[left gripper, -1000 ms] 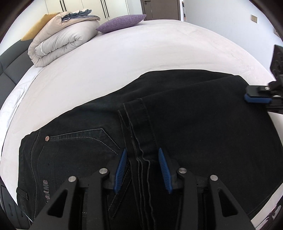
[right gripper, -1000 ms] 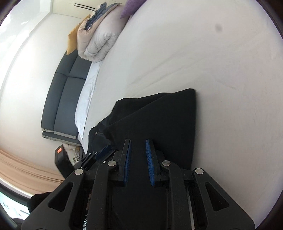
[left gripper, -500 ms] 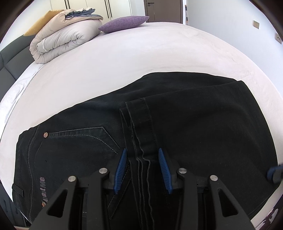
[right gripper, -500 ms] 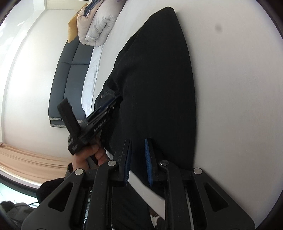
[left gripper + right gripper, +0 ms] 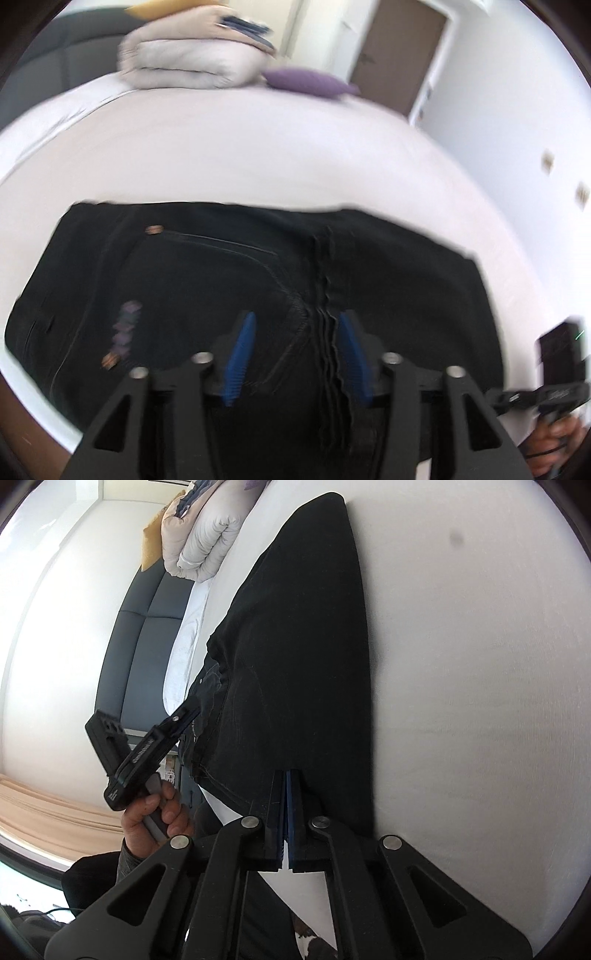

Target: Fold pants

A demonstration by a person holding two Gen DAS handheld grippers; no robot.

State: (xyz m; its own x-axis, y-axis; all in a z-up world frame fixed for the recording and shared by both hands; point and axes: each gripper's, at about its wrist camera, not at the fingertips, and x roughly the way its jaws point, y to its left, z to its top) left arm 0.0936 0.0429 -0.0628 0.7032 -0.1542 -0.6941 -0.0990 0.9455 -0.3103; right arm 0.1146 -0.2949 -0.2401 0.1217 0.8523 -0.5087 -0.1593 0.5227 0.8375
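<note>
White bedding covered the bed (image 5: 258,155), and at its far end sat one rolled duvet (image 5: 184,62) and one purple pillow (image 5: 306,79), with a single pair of black pants (image 5: 207,280) lying folded across the near part of the mattress. Your left gripper (image 5: 295,354) hovered low over the pants with its two blue pads spread wide on either side of the stitched seam, gripping nothing. Further right, your right gripper (image 5: 287,805) had its two fingers pressed together at the near edge of the pants, though whether cloth sat between them I could not tell.
</note>
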